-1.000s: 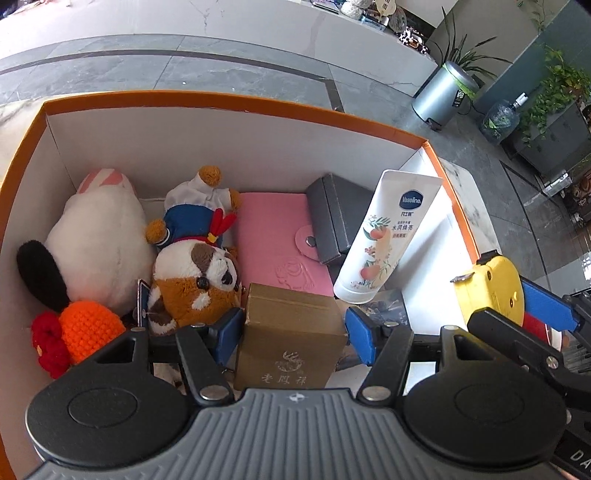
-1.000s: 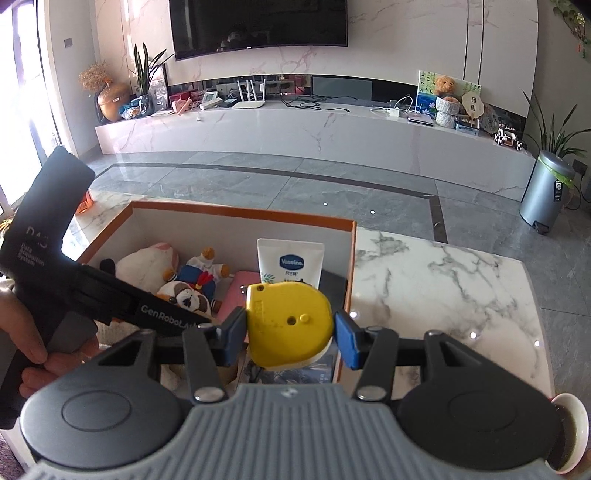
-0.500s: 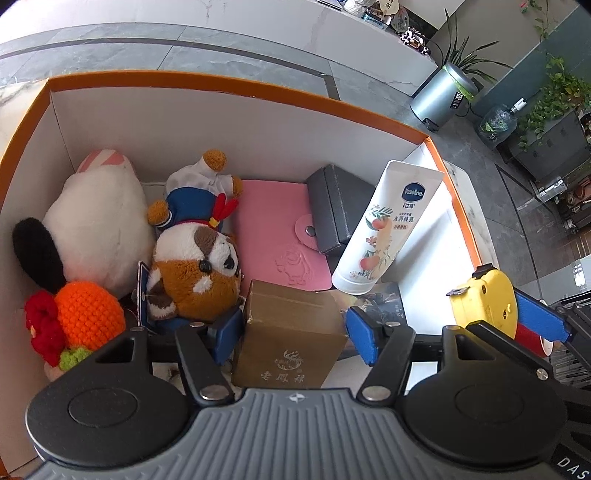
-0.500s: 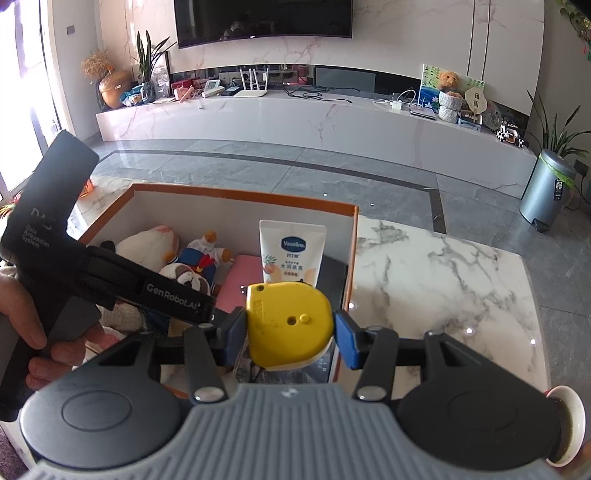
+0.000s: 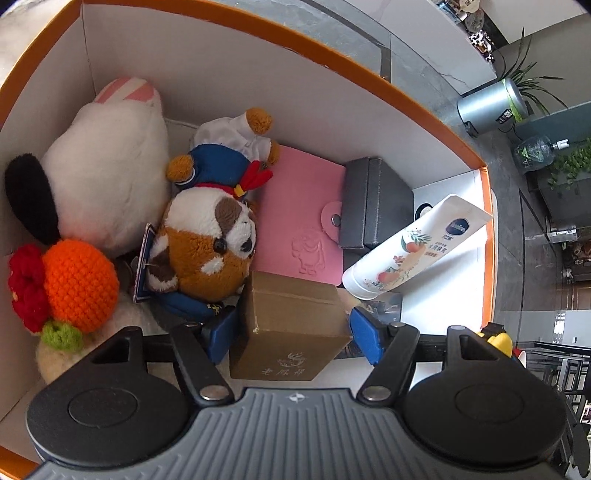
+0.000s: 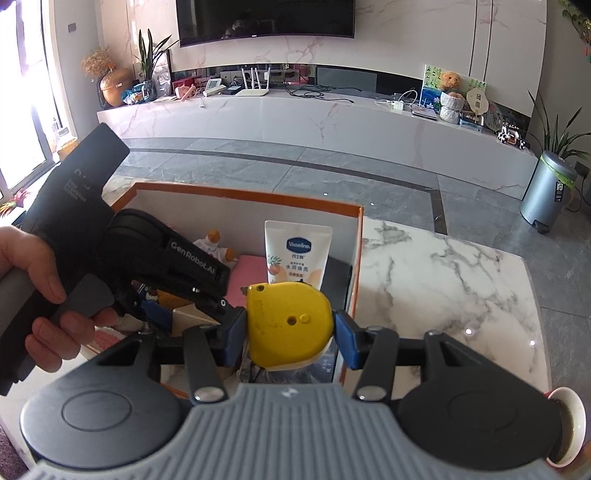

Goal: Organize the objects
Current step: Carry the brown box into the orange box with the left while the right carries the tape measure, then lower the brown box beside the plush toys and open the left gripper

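Hovering inside the orange-rimmed box (image 5: pixel 424 99), the left hand-held gripper (image 5: pixel 291 332) has just been opening; its jaws stand clear of the brown carton (image 5: pixel 291 325) between them, at six o'clock from the pink wallet (image 5: pixel 299 218). The right hand-held gripper (image 6: pixel 288 332) clamps a yellow tape measure (image 6: pixel 288 321) above the box's near edge.

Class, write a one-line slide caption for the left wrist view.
Left gripper open around a brown cardboard box set down in an orange-rimmed storage box.
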### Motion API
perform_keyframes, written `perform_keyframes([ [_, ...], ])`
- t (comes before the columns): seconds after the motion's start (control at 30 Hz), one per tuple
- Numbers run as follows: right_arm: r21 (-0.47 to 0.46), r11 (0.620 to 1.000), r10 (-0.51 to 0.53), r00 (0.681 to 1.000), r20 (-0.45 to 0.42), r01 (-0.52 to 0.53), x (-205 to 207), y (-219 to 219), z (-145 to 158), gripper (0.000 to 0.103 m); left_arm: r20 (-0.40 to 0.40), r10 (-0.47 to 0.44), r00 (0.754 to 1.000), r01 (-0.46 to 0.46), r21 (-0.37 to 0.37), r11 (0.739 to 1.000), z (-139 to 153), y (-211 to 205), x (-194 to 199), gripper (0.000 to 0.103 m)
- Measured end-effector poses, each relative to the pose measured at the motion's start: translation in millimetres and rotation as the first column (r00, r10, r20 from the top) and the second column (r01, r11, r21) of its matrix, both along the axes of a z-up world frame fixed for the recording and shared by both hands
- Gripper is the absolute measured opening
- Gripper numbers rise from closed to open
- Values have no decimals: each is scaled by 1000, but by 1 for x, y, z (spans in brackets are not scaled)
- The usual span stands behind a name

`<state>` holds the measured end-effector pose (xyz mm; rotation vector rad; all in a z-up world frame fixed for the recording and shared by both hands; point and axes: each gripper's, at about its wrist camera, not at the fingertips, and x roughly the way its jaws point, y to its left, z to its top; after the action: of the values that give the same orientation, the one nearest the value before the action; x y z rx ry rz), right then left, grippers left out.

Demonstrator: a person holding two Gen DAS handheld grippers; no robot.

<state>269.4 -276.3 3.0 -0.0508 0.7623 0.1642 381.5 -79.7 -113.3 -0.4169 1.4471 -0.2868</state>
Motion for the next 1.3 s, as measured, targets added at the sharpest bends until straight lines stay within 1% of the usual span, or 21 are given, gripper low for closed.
perform_keyframes([
  [0.13, 3, 1000, 3, 1000, 2, -3, 1, 0, 1, 53, 19, -79, 997, 78, 29, 997, 2, -5, 1, 78],
  [0.2, 1, 1000, 8, 1000, 2, -8, 0, 1, 1, 53, 30, -92, 995, 91, 5, 996, 6, -2, -1, 78],
  [0.23, -1, 1000, 9, 1000, 2, -9, 0, 1, 0, 53, 41, -86, 995, 86, -5, 996, 9, 1, -2, 78],
  [0.3, -7, 1000, 8, 1000, 1, -8, 0, 1, 0, 53, 69, -99, 993, 99, 0, 995, 16, 5, -3, 78],
  [0.37, -11, 1000, 6, 1000, 0, -6, -1, 1, 0, 53, 120, -124, 985, 125, -2, 992, 23, 8, -5, 75],
  [0.4, -11, 1000, 6, 1000, 0, -6, -1, 1, 0, 53, 148, -133, 980, 134, 2, 991, 25, 8, -6, 72],
  [0.43, -10, 1000, 6, 1000, 0, -6, -1, 1, 0, 53, 173, -136, 976, 137, 7, 991, 27, 9, -6, 64],
  [0.47, -11, 1000, 6, 1000, 0, -6, -1, 1, 0, 53, 196, -147, 969, 147, 13, 989, 27, 8, -6, 60],
  [0.53, -14, 1000, 7, 1000, -1, -7, -1, 2, 0, 53, 240, -196, 951, 191, 44, 981, 26, 2, -6, 46],
  [0.63, -11, 1000, 10, 1000, -1, -10, -1, 4, 0, 53, 283, -241, 928, 234, 59, 970, 23, -4, -10, 37],
  [0.7, -14, 1000, 15, 1000, -1, -15, -2, 6, 0, 53, 277, -255, 926, 254, 41, 966, 19, -6, -10, 30],
  [0.73, -14, 1000, 15, 1000, -1, -15, -2, 6, 0, 53, 259, -258, 931, 256, 42, 966, 18, -7, -10, 25],
  [0.77, -17, 1000, 16, 1000, -1, -16, -3, 6, 0, 53, 240, -249, 938, 246, 45, 968, 16, -6, -9, 23],
  [0.83, -23, 1000, 17, 1000, -1, -17, -3, 6, 0, 53, 252, -248, 935, 247, 36, 968, 16, -6, -9, 22],
  [0.93, -26, 1000, 15, 1000, -7, -15, -3, 5, -1, 53, 261, -258, 930, 252, 57, 966, 17, -6, -11, 22],
  [1.0, -26, 999, 18, 1000, -12, -18, -2, 5, -2, 53, 287, -269, 919, 263, 60, 963, 25, -6, -16, 23],
  [1.07, -22, 999, 33, 999, -25, -33, -1, 7, -3, 53, 288, -295, 911, 283, 83, 956, 32, -8, -23, 23],
  [1.13, -18, 999, 39, 999, -35, -40, 0, 8, -3, 53, 272, -319, 908, 297, 120, 947, 36, -10, -28, 23],
  [1.2, 2, 999, 53, 996, -68, -53, 2, 9, -3, 53, 238, -326, 915, 302, 135, 944, 34, -10, -31, 23],
  [1.3, 31, 998, 58, 990, -129, -55, 9, 11, -2, 53, 200, -315, 928, 298, 113, 948, 26, -10, -30, 24],
])
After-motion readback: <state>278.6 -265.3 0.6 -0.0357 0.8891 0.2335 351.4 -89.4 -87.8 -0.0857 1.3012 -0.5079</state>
